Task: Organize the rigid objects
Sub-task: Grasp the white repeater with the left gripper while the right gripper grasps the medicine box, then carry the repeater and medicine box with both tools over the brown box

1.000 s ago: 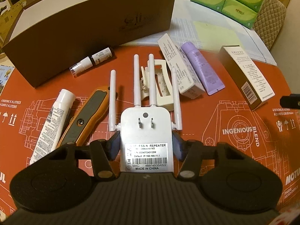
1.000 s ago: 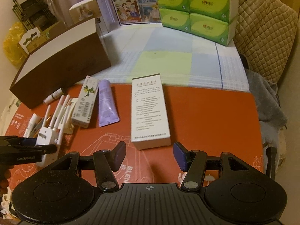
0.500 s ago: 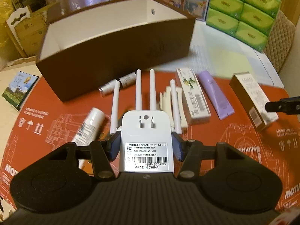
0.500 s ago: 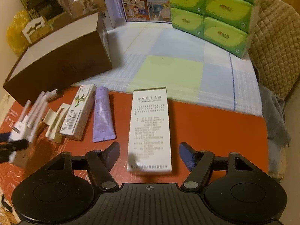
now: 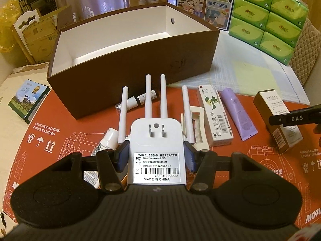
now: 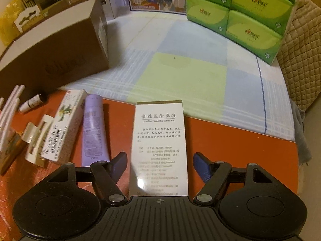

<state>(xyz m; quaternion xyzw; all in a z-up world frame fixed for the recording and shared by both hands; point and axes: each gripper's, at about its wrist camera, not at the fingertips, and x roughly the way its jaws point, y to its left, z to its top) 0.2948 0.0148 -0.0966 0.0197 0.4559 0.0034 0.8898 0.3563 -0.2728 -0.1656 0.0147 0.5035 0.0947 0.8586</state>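
Note:
My left gripper (image 5: 156, 154) is shut on a white wireless repeater (image 5: 156, 140) with several antennas, held above the red mat in front of the open brown box (image 5: 130, 60). My right gripper (image 6: 160, 162) is open, its jaws on either side of a white carton with gold trim (image 6: 160, 140) that lies on the mat; the pads stand apart from its sides. That carton (image 5: 276, 120) and part of the right gripper also show at the right in the left wrist view.
On the mat lie a green-print carton (image 5: 215, 118), a purple tube (image 5: 238, 112), a cream hair clip (image 5: 197, 126), a small bottle (image 5: 138, 100) and a white tube (image 5: 106, 142). Green tissue packs (image 5: 268, 16) stand at the back right. A small picture box (image 5: 28, 100) lies left.
My left gripper has lifted the repeater off the mat and toward the brown box. My right gripper has moved forward and down over the white carton, jaws still open.

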